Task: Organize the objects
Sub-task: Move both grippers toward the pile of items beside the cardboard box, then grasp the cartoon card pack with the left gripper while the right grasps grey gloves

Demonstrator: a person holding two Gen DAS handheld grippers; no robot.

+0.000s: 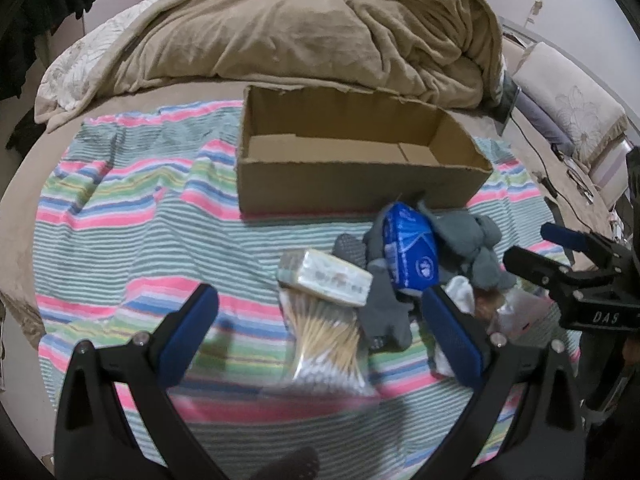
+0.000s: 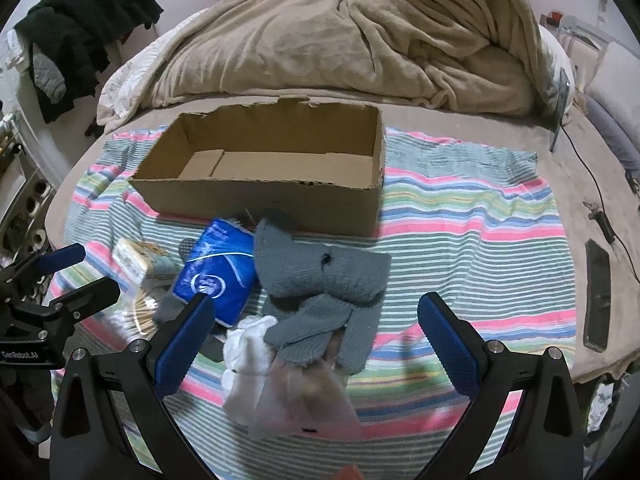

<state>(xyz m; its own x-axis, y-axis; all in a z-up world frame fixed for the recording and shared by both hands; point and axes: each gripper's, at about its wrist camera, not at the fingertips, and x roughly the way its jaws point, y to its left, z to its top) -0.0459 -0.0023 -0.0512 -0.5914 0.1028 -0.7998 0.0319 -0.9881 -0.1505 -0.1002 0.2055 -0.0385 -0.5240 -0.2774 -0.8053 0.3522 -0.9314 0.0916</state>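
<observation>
An open, empty cardboard box stands on a striped towel. In front of it lies a pile: a blue tissue pack, grey knit gloves, a small wrapped box, a bag of cotton swabs, a white cloth and a clear plastic bag. My left gripper is open over the swabs. My right gripper is open over the gloves and plastic bag. Each gripper shows in the other's view, the right one and the left one.
A bunched tan blanket lies behind the box. A dark phone and a cable lie on the bed at right. Black clothes hang at far left. A pillow sits at right.
</observation>
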